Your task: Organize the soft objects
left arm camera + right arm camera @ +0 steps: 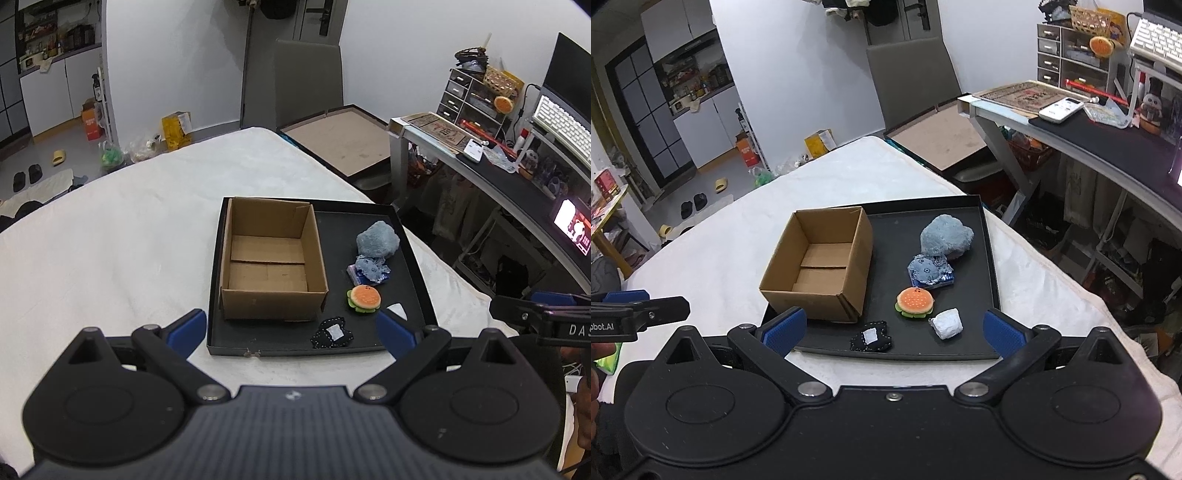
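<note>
A black tray [991,258] lies on the white-covered surface [849,177] and carries every soft thing in view. On the tray's left half stands an open cardboard box [827,295], nothing inside it. To the right of the box, at the tray's far side, sits a fluffy grey-blue plush [945,232]. Touching its near edge is a small blue patterned toy [929,271] on crinkled wrapping. Nearer than that lies an orange burger plush [915,302], and just beside it, nearer and to the right, a white crumpled lump [947,324]. In front of the box's near right corner lies a black stitched pouch with a white patch [871,339].

The left tongs [291,332] are spread wide, holding nothing, hovering over the tray's near edge. The right tongs [894,332] are likewise spread wide and empty, above the same edge. Beyond the tray stand a grey chair [912,74] and a cluttered desk [1108,140].
</note>
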### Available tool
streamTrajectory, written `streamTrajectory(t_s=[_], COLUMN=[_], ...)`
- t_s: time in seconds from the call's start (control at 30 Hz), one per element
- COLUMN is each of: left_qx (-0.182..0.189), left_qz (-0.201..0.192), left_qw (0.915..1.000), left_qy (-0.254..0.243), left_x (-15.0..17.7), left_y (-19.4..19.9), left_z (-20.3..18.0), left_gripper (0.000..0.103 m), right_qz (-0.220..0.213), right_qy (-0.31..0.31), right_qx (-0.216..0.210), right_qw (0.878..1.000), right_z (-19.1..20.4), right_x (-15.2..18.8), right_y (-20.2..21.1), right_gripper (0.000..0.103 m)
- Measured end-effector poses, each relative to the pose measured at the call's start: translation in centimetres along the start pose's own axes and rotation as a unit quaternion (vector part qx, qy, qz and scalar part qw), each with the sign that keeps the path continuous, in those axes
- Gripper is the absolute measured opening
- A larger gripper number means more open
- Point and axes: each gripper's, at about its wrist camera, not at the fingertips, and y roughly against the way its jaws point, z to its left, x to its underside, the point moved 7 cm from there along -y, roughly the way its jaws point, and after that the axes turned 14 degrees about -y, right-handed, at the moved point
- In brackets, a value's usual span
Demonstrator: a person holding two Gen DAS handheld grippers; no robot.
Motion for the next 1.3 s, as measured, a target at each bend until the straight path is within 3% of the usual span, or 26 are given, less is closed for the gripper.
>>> streamTrajectory(t_s=[0.47, 0.9, 1.1, 1.3], left_qx=[-0.002, 0.000, 0.001, 0.001], left_qz=[0.011, 0.028, 0.037, 0.056], left_qw=[0.9999, 0.9985, 0.9973, 0.9948], left_qy=[0.012, 0.048, 0.063, 0.085], left_x=[-0.3, 0.2, 0.4, 1.0], left_y=[-4.6, -9.5, -11.8, -14.3], left_z=[1.7, 4.1, 5.0, 6.2], left_gripper=[0.097, 0.094, 0.085, 0.069], right_qz=[0.013, 0.041, 0.050, 0.063], right_qy=[-0.028, -0.054, -0.078, -0.102], right_qx=[0.006, 0.013, 0.029, 0.049], right_qw=[1.000, 0.998, 0.995, 0.992], right_z=[-2.0, -3.5, -4.8, -5.9], right_x=[-0.8, -0.9, -1.0, -1.0], right_y=[-4.4, -9.3, -11.5, -14.0], right_gripper=[0.102, 0.090, 0.088, 0.085])
